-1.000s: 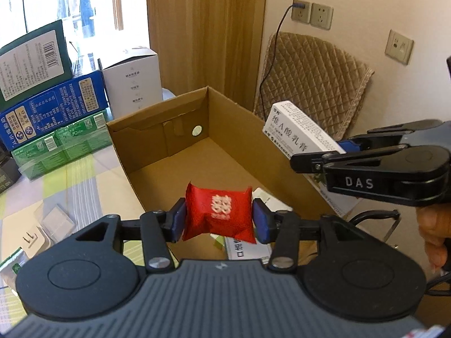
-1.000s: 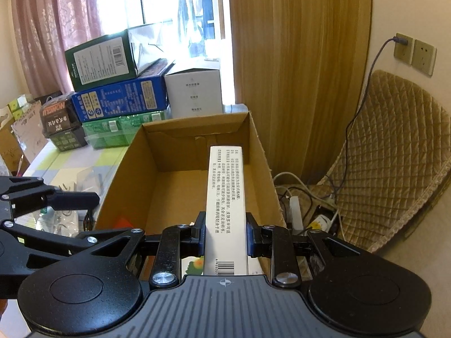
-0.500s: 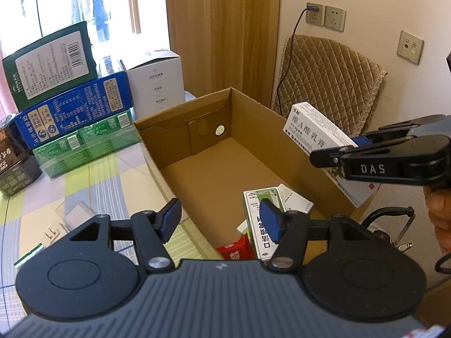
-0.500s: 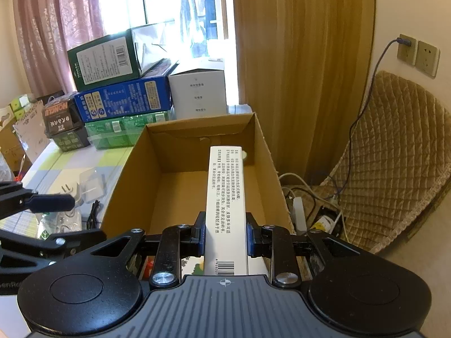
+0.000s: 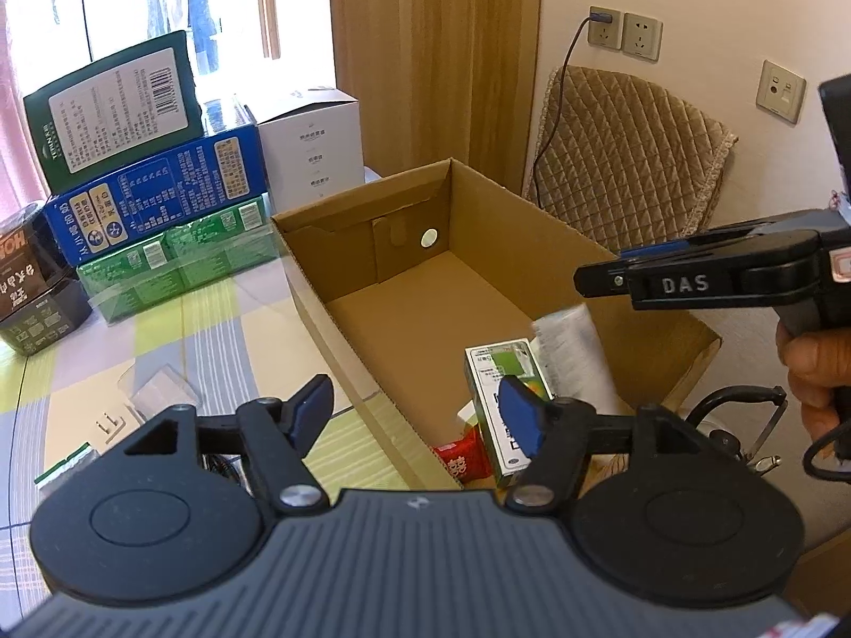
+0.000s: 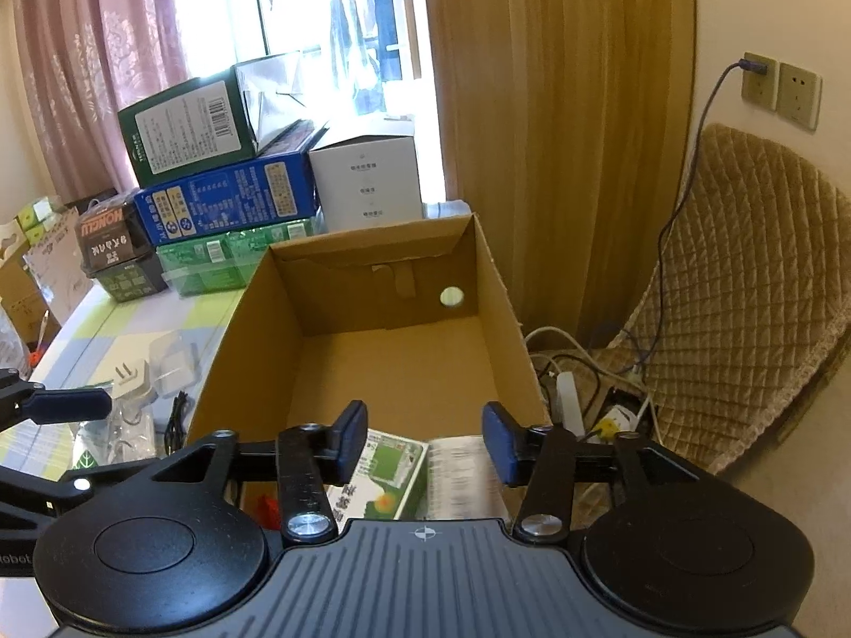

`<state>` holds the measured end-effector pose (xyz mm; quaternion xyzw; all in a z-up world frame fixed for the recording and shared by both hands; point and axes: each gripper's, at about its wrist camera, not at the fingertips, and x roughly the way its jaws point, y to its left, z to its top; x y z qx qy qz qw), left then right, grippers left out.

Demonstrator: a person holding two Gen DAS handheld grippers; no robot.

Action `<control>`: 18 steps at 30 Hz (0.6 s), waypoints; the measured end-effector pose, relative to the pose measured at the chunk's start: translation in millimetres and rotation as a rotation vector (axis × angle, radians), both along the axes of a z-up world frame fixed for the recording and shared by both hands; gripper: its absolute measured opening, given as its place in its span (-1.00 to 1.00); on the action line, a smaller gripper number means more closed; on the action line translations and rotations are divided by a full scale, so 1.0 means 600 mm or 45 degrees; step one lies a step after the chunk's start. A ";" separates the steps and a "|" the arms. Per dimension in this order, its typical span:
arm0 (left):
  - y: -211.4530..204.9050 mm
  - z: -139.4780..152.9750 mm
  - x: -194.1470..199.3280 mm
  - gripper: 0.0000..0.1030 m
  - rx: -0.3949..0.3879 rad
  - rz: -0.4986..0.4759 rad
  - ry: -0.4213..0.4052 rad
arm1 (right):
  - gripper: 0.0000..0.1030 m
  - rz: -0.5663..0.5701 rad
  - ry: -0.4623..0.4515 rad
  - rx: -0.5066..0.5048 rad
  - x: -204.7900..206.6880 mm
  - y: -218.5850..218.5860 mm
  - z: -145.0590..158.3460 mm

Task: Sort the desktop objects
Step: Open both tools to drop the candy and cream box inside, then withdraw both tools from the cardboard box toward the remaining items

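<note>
Cardboard box [image 5: 481, 244] sits open-topped at the table's right edge, its far half bare. Your left gripper [image 5: 415, 414] hangs over the box's near left wall; its jaws are opening and nothing is between them. Red packet [image 5: 464, 458] lies on the box floor at the near end, touching the green-and-white carton [image 5: 492, 372] beside it. White box [image 5: 572, 351] appears blurred just right of that carton, inside the cardboard box.

Your right gripper [image 6: 425, 444] is above the near end of the box; jaws opening, pads clear of the white box [image 6: 460, 478], which lies below the gap next to the green-and-white carton [image 6: 391, 470].

Stacked product boxes [image 5: 154, 181] stand on the checked tablecloth [image 5: 213, 329], left of the cardboard box. A white plug [image 6: 130, 375] lies on the cloth.
</note>
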<state>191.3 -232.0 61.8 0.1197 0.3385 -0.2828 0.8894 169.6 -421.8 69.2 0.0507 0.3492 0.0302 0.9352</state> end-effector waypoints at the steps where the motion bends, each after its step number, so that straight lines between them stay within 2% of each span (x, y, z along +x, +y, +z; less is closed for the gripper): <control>1: 0.002 0.000 -0.001 0.28 0.000 0.004 -0.001 | -0.04 -0.001 0.001 0.003 -0.004 -0.001 0.002; 6: 0.015 0.005 -0.014 0.33 -0.002 0.021 0.005 | 0.10 0.005 0.002 -0.012 -0.031 0.006 0.015; 11: 0.034 0.017 -0.036 0.48 0.003 0.043 -0.007 | 0.27 0.033 0.002 -0.027 -0.064 0.031 0.028; 18: 0.074 0.044 -0.074 0.56 0.012 0.088 -0.040 | 0.38 0.087 -0.011 -0.040 -0.109 0.078 0.048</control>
